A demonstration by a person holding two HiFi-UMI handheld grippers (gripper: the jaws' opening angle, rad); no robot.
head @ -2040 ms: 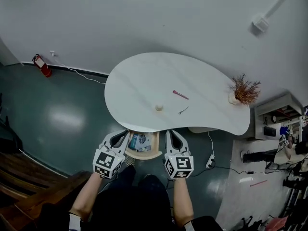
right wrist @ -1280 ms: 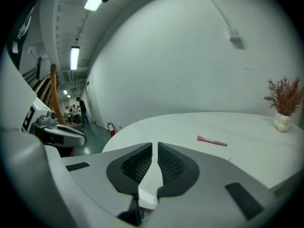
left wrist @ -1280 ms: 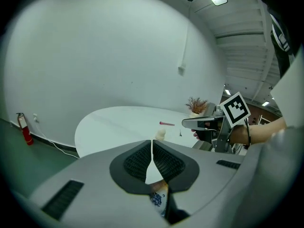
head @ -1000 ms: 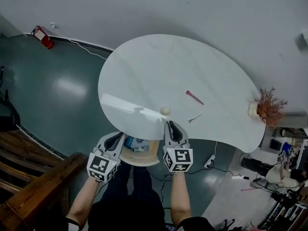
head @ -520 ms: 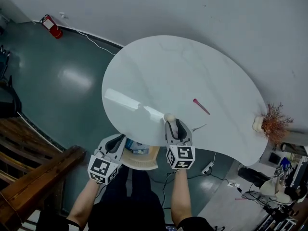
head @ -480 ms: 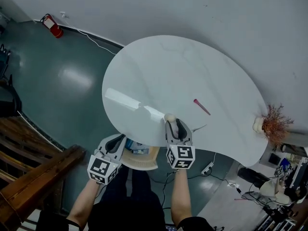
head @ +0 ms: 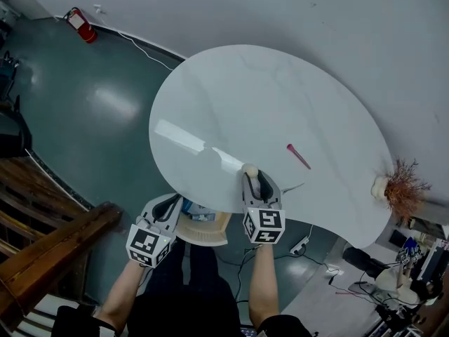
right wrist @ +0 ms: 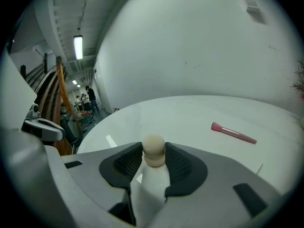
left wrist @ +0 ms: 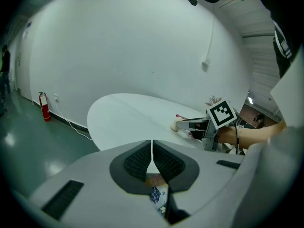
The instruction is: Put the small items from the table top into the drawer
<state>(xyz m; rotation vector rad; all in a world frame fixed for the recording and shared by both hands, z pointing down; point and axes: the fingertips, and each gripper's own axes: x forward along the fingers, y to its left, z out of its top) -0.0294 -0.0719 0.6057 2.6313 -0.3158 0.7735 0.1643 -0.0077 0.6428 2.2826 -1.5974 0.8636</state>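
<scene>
A small beige sponge (head: 248,168) stands on the white table (head: 245,97) near its front edge. My right gripper (head: 253,176) reaches over that edge. Its jaws have just been opening, and the sponge (right wrist: 153,150) now stands between the open pads (right wrist: 127,163), close to both. A pink brush (head: 299,156) and a thin dark item (head: 293,187) lie further right. My left gripper (head: 170,203) hangs shut and empty below the table edge, beside the open wooden drawer (head: 203,229). In the left gripper view its pads (left wrist: 142,159) meet.
A dried plant in a small vase (head: 401,188) stands at the table's right end. A red fire extinguisher (head: 78,24) and a cable lie by the far wall. Wooden steps (head: 42,251) are at the lower left. The drawer holds several small items (left wrist: 156,194).
My right gripper has moved forward over the table edge to the sponge and its jaws have spread around it. The left gripper has sunk a little beside the drawer.
</scene>
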